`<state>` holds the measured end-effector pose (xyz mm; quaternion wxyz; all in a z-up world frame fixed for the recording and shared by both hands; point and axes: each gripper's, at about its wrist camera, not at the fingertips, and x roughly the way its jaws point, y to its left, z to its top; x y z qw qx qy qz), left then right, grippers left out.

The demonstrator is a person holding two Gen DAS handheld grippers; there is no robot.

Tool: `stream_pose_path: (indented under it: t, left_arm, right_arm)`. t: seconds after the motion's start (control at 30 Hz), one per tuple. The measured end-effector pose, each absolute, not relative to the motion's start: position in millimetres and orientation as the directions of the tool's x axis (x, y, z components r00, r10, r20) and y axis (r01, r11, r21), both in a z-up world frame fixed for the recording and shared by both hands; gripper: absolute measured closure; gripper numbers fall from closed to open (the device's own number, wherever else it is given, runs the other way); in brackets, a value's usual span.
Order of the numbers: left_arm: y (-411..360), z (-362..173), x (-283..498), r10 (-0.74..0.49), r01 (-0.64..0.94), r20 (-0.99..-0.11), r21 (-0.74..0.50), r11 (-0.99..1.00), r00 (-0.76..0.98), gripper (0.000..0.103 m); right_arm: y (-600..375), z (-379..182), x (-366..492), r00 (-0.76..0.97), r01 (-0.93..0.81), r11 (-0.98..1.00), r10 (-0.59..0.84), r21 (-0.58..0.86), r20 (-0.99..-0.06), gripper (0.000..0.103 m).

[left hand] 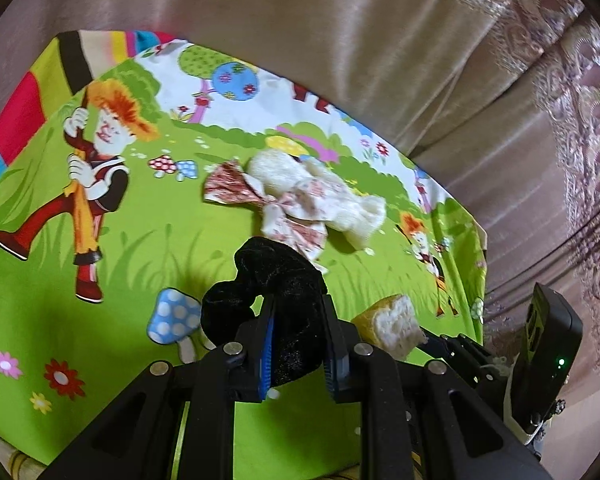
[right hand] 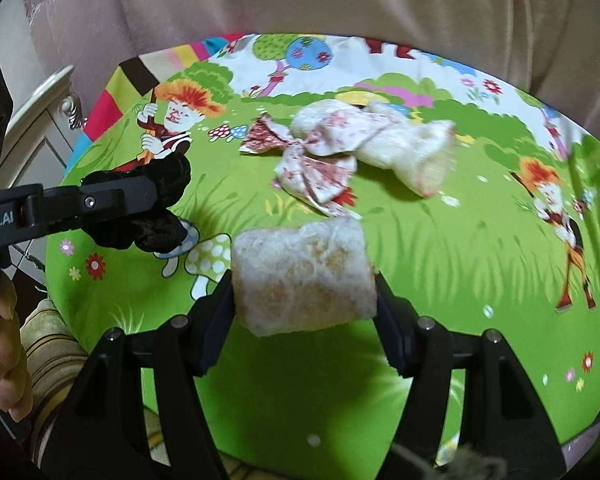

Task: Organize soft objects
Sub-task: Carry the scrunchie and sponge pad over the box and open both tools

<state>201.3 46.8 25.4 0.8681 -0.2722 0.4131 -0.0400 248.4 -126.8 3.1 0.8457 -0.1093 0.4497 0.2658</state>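
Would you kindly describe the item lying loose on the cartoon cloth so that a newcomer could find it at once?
Start at the bright green cartoon cloth covering the surface. Near its middle, beyond both grippers, lies a white fluffy plush toy with a red-and-white floral bow. Unlike the black velvet scrunchie and the pale sponge, each held in a gripper, it rests untouched on the cloth.

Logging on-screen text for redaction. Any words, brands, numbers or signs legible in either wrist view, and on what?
"obot.AI", cut off at the picture's edge: white print on the black body of the left claw, seen from the right wrist view.
The cartoon cloth carries pictures only, no lettering.
Nothing else is readable.
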Motion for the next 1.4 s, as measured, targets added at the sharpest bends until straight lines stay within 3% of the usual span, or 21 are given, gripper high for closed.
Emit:
stream_pose_path:
  t: [0.7, 1.4]
  left_arm:
    - [-63, 48, 177, -0.435, 0.041, -0.686, -0.510, 0.859, 0.583, 0.082]
    - [-213, 59, 164, -0.589, 0.316, -0.700, -0.498, 0.808, 0.404, 0.082]
  right_arm:
    - [-244, 43, 191, 0.559, -0.406, 0.911, 0.309, 0.071, -0.770, 0.035]
    - [-403, 67, 138, 0.644, -0.155, 0.987, 0.141, 0.053, -0.752, 0.035]
